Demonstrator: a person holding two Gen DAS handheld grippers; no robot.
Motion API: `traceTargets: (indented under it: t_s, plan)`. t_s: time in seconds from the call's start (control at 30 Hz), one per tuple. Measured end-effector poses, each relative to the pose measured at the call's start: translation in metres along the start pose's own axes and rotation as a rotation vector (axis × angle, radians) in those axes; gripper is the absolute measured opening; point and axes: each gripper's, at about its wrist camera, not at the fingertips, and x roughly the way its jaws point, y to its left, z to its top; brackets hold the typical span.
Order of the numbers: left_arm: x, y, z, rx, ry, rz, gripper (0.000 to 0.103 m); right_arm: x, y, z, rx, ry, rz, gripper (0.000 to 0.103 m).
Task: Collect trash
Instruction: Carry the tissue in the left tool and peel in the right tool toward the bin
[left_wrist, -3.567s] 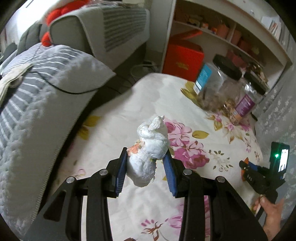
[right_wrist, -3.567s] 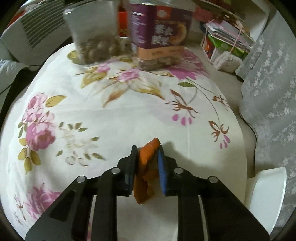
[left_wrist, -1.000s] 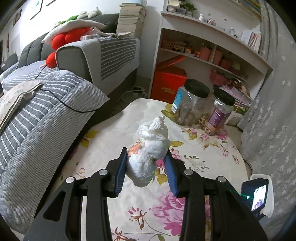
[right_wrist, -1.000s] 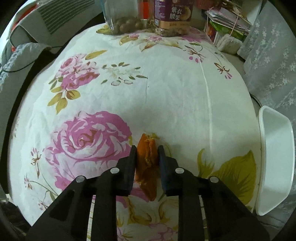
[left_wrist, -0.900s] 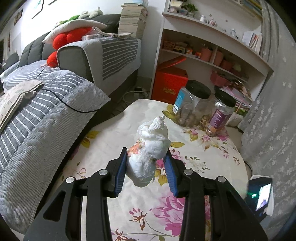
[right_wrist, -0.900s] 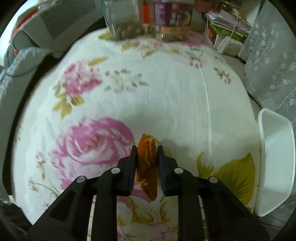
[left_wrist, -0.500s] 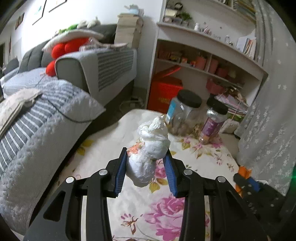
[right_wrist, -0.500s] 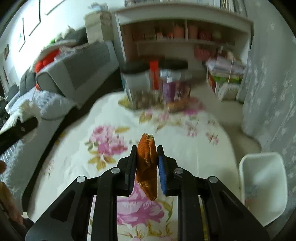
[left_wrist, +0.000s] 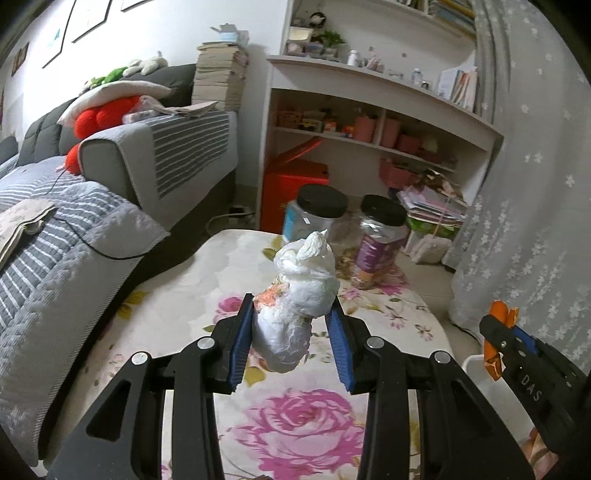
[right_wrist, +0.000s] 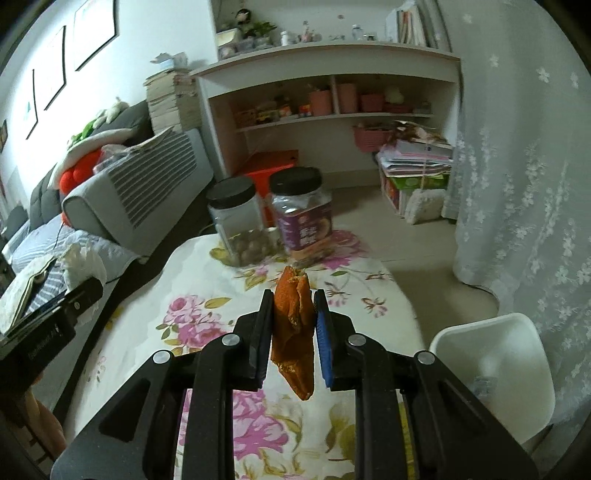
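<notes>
My left gripper (left_wrist: 291, 317) is shut on a crumpled white tissue wad (left_wrist: 299, 295) and holds it above the floral table (left_wrist: 177, 280). My right gripper (right_wrist: 293, 302) is shut on an orange peel (right_wrist: 293, 325), also lifted above the table (right_wrist: 207, 306). A white trash bin (right_wrist: 495, 365) stands on the floor beside the table's right edge, to the right of the right gripper. In the left wrist view the right gripper (left_wrist: 498, 332) with the peel shows at the far right. In the right wrist view the left gripper's body (right_wrist: 55, 317) and tissue (right_wrist: 81, 262) show at the left.
Two black-lidded jars (right_wrist: 236, 221) (right_wrist: 301, 214) stand at the table's far end. A grey striped sofa (left_wrist: 74, 236) lies left of the table. A white shelf unit (right_wrist: 332, 96) and a red box (left_wrist: 295, 184) stand behind. A lace curtain (right_wrist: 517, 184) hangs at the right.
Both grippers have risen and tilted up from the table, each still holding its piece. The right gripper's view swung from the tabletop to the room, and the bin now lies lower right.
</notes>
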Motion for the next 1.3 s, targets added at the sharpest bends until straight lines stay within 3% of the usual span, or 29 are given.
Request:
traceTargets:
  t_s: [0.77,1.3]
  plan:
    - [0.005,-0.117,-0.009,0.069,0.042,-0.187,0.039,-0.042,-0.1,0.006,0.102,-0.048,-0.149,0.021]
    - [0.002,-0.201,-0.033,0.178,0.081,-0.308,0.039,-0.066,-0.191,0.004,0.212,-0.02,-0.289,0.022]
